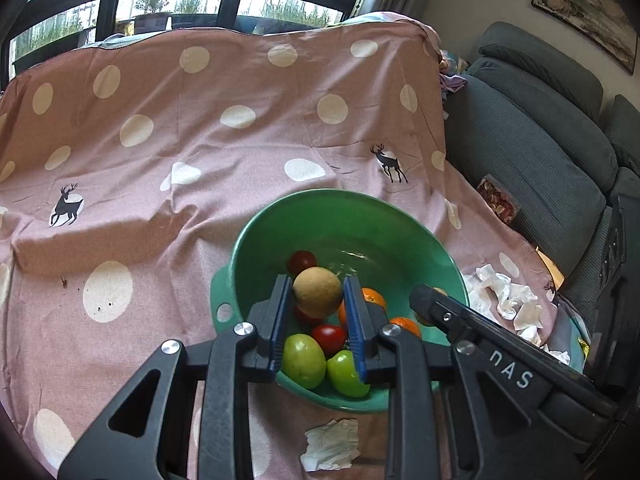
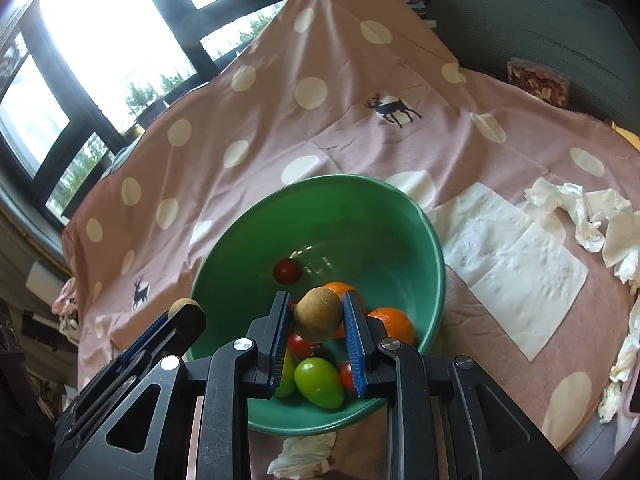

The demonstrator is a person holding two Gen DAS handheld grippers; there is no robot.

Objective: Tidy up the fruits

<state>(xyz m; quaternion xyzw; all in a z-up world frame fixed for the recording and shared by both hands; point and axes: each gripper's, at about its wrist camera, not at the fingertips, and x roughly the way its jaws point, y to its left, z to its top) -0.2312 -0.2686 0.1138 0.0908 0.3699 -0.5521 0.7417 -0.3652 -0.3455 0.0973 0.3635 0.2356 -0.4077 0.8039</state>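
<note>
The left tool (image 1: 318, 294) is closed on a round tan-brown fruit (image 1: 317, 292), its 2 blue-padded fingers (image 1: 285, 312) pressing the fruit's left and right sides above the green bowl (image 1: 360, 216). That fruit is close to a ball, so no long axis can be told in the left wrist view. The right tool (image 2: 316, 316) is likewise closed on a second tan-brown fruit (image 2: 317, 314), held over the same bowl (image 2: 328, 200); this one looks slightly egg-shaped, its narrower end tipped up and a little to the right.

The bowl stands on a table covered with a pink cloth (image 1: 160, 160) printed with white dots and small deer. Inside the bowl lie 2 green fruits (image 1: 304, 360) at the near wall, the one shown clearly in the right wrist view (image 2: 320, 382) lying with its long axis roughly left to right. Red tomatoes (image 1: 329, 338) sit among them, 1 more (image 2: 286, 270) apart near the bowl's middle, and 2 oranges (image 2: 392, 324) rest against the right wall.

Flat white paper napkins (image 2: 516, 264) lie on the cloth just right of the bowl, with crumpled tissues (image 2: 592, 216) beyond them and another crumpled tissue (image 1: 332, 444) at the bowl's near side. A grey sofa (image 1: 540, 128) stands past the table's right edge.
</note>
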